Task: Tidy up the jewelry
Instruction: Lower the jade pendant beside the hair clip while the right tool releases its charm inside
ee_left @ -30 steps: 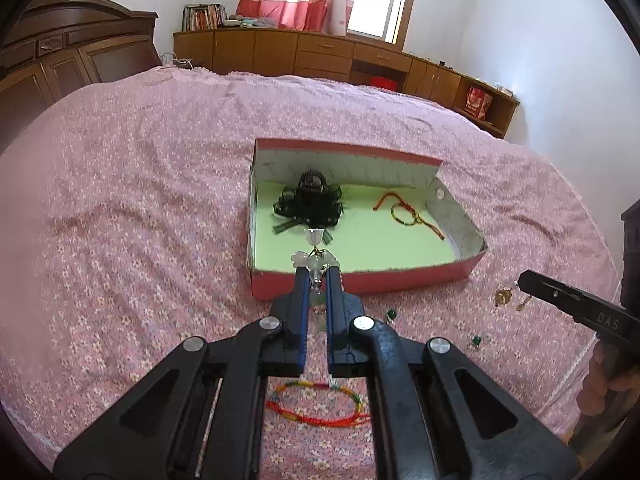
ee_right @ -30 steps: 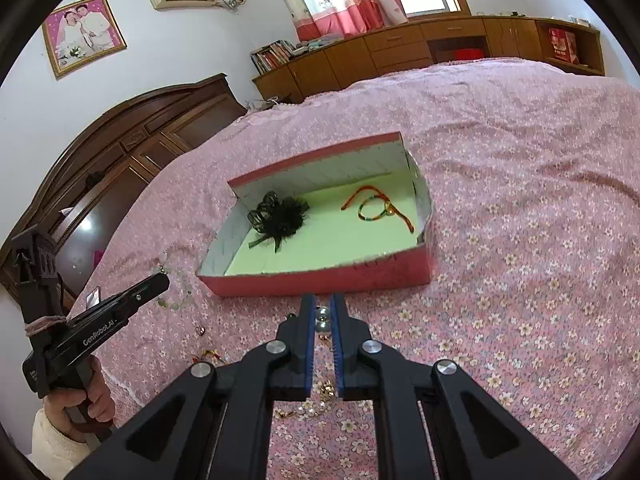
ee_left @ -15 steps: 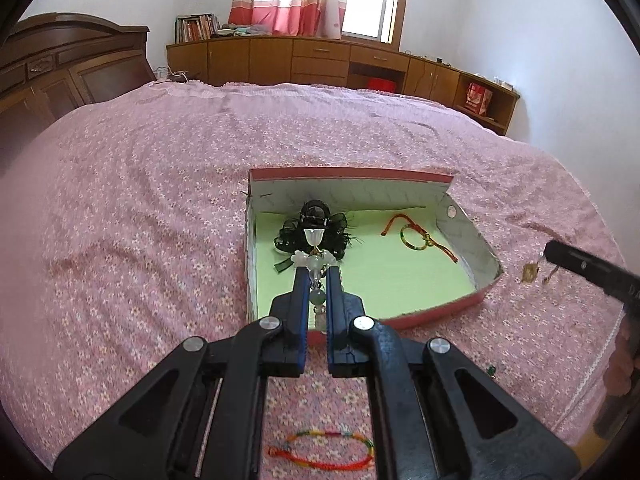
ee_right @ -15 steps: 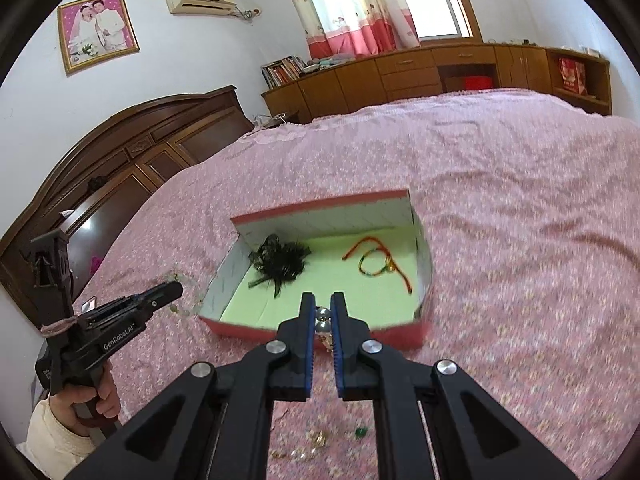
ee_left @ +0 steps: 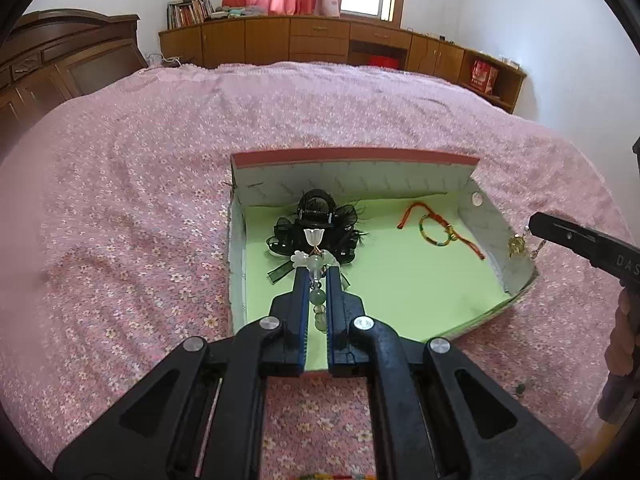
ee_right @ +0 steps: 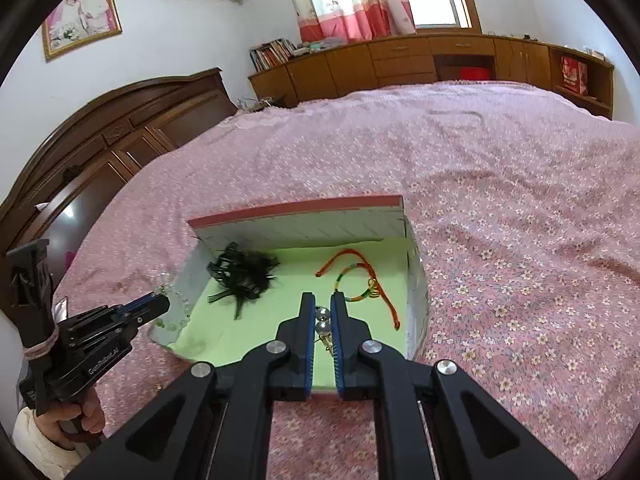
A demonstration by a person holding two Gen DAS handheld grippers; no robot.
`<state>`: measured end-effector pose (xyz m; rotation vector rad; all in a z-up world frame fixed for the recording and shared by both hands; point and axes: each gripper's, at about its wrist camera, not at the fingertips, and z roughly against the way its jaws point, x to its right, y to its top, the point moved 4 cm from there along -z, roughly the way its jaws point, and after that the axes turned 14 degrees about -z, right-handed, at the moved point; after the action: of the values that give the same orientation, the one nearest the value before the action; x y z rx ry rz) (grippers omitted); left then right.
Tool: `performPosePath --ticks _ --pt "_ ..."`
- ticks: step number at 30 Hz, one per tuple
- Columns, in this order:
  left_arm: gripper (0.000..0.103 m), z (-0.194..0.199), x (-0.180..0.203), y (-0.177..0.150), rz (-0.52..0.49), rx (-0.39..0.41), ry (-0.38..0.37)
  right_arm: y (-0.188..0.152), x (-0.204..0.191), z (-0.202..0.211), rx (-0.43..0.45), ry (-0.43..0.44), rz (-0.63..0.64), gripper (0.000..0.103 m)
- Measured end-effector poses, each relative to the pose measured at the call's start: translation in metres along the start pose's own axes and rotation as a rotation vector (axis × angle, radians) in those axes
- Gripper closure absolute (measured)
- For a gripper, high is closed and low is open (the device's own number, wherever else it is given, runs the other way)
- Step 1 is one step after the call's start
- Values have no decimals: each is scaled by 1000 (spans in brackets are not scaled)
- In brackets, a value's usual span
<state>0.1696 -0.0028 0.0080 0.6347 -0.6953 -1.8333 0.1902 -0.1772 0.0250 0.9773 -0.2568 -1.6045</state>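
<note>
Both my grippers are loaded and over the shallow red cardboard box with the pale green floor (ee_left: 400, 280). My left gripper (ee_left: 316, 276) has its jaws clamped on a dangling earring of white flower-shaped beads and pale green stones (ee_left: 316, 264), which hangs over the box's left half, just in front of the black ribbon-and-feather hair clip (ee_left: 316, 228) already lying inside. My right gripper (ee_right: 322, 312) is pinched on a small earring with two silver balls (ee_right: 322, 320) — it sits above the green floor near the front wall.

Also in the box is the red cord bracelet with a multicoloured woven ring (ee_right: 360, 280), toward the right side. So two pieces look stored and two more are on the point of being dropped in. What is left, I judge, is to release both — and a strip of coloured cord (ee_left: 336, 476) at the bottom edge of the left view suggests at least one more item waits on the pink floral bedspread (ee_right: 520, 200).
</note>
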Motion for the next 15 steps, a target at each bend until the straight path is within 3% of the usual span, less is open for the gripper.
performPosePath --ticks 15 --pt "103 -53 -5 -8 0 -106 5 -1 25 -56 -77 -64 -32 94"
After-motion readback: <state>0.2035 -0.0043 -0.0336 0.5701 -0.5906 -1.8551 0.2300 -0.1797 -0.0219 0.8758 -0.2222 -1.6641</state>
